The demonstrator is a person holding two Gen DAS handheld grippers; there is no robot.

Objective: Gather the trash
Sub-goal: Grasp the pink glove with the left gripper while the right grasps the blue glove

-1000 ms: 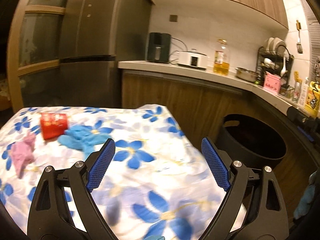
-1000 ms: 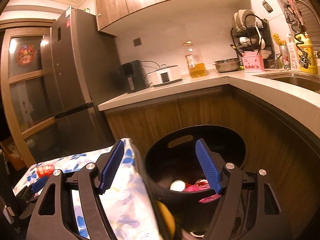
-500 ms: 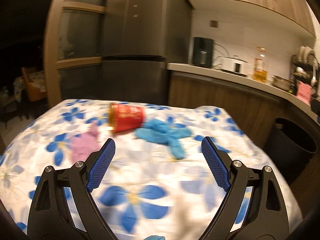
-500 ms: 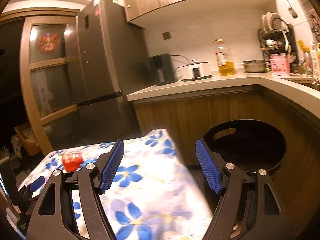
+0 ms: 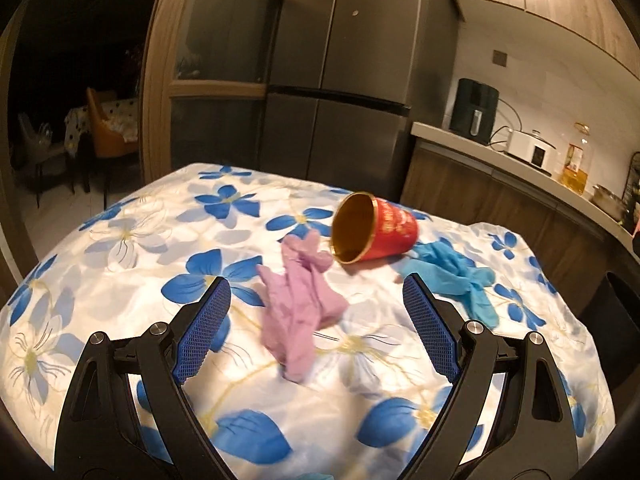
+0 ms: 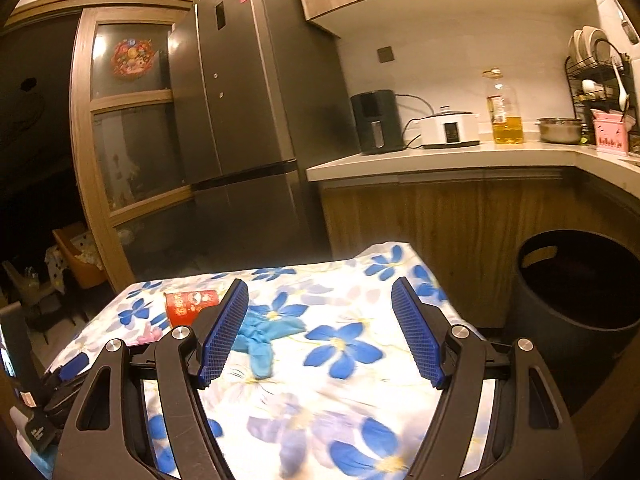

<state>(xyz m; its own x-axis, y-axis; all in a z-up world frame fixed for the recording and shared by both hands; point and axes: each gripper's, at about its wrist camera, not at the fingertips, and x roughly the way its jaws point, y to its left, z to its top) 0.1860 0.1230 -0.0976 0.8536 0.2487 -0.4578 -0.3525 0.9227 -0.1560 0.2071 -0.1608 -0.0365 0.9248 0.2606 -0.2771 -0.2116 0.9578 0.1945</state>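
Observation:
On the floral tablecloth (image 5: 132,240) lie three pieces of trash. A crumpled pink glove (image 5: 298,308) sits just beyond my left gripper (image 5: 316,300), between its wide open jaws and untouched. Behind it a red cup (image 5: 374,228) lies on its side, mouth toward me, and a blue glove (image 5: 456,276) lies to its right. In the right wrist view my right gripper (image 6: 320,300) hangs open and empty over the table (image 6: 340,392); the blue glove (image 6: 262,334) shows past its left finger, the red cup (image 6: 188,304) and pink glove (image 6: 148,336) further left.
A dark round bin (image 6: 576,300) stands on the floor right of the table, against the wooden counter (image 6: 460,160). A tall grey fridge (image 6: 248,120) rises behind the table. The left gripper's body (image 6: 44,396) shows at the lower left of the right wrist view.
Both grippers swung left, away from the bin and toward the table. The pink glove, cup and blue glove now sit centred and close in the left wrist view. Both jaws stayed open.

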